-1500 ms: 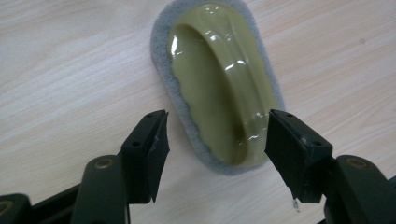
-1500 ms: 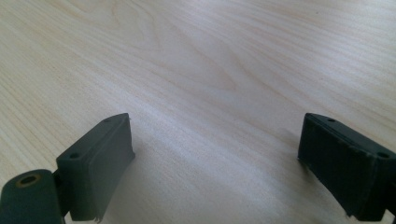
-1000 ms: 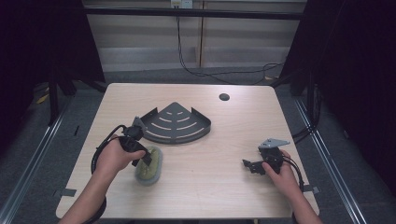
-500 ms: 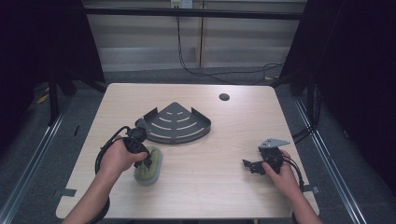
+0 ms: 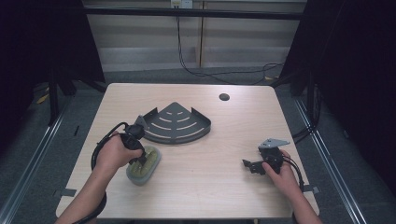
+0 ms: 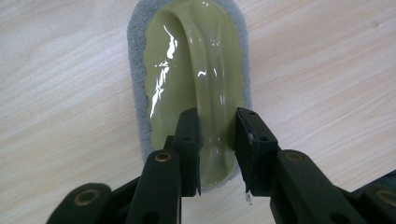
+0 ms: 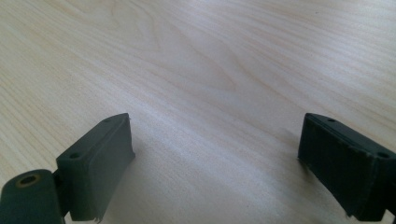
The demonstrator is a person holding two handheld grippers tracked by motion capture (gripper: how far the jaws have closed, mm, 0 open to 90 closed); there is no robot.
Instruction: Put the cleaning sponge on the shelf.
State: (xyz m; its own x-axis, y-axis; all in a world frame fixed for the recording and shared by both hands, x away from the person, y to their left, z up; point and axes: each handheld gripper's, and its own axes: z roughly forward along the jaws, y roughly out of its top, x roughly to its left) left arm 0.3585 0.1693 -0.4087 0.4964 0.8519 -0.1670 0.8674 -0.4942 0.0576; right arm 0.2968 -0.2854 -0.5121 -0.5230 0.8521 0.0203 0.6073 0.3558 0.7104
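Left gripper view has my left tool [image 6: 217, 140] nipped on the raised, glossy olive handle ridge of one scrubbing brush [image 6: 194, 70], an oval block of smooth plastic ringed by a rough grey pad. One brush lies flat on the pale wood-grain worktop [image 5: 210, 168], near its left front part, just in front of the single dark metal corner rack [image 5: 176, 122], a slotted, fan-shaped tray with a low rim, set left of the worktop's middle. One small round dark hole [image 5: 224, 97] sits toward the far edge. My right tool [image 7: 215, 163] rests near the right front corner, its two matte black ribbed jaws spread wide over bare wood, gripping nothing.
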